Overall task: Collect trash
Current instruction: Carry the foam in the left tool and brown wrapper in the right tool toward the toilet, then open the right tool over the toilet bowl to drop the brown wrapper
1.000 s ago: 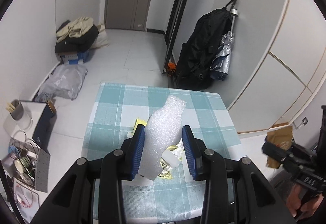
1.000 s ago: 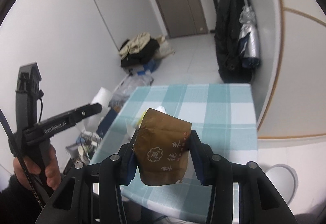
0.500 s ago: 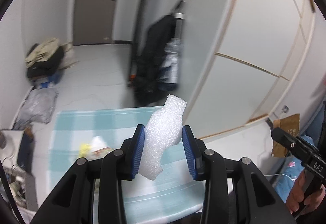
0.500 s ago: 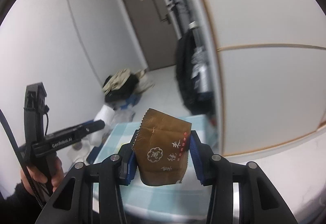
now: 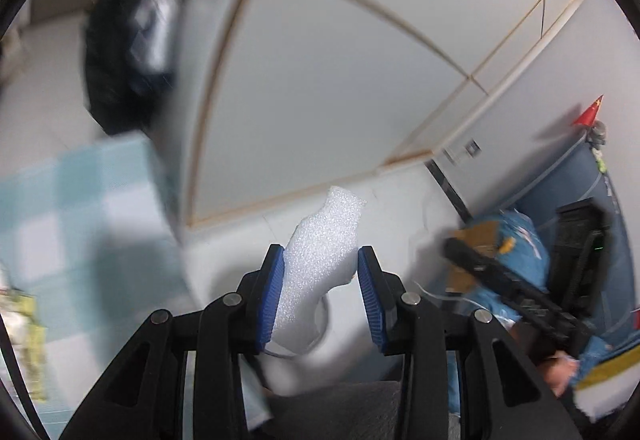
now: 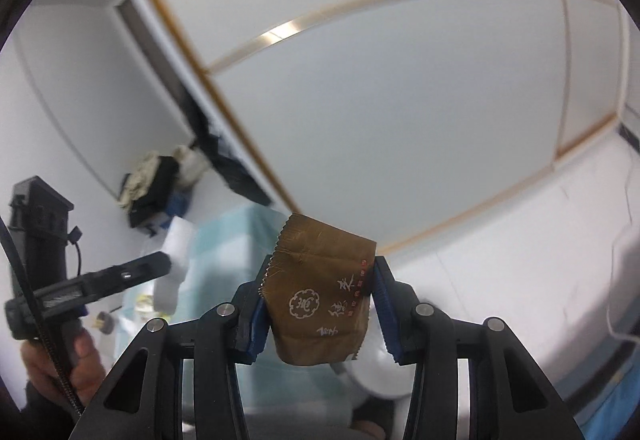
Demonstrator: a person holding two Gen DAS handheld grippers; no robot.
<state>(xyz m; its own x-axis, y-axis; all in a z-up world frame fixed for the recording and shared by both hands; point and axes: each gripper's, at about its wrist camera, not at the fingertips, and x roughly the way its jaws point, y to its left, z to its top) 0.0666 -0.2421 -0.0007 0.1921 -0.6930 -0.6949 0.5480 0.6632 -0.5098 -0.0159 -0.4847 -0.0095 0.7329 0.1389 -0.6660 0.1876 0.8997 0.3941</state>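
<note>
Foam [image 5: 320,264], white and bumpy, sits pinched in my left tongs [image 5: 321,282], standing up past the blue pads [image 5: 271,290]. Only the right view shows the brown wrapper [image 6: 320,292] (white characters printed on it) clamped in my right tongs [image 6: 320,306]. The left view alone catches my right hand [image 5: 558,372] on its black handle; the right view catches my left hand [image 6: 76,360]. The checked counter [image 5: 80,200] is a smear in the left view, cut off at its edge, and the yellowish scraps [image 5: 24,324] there are too blurred to name. A white round shape [image 6: 380,372] below the wrapper is mostly hidden.
</note>
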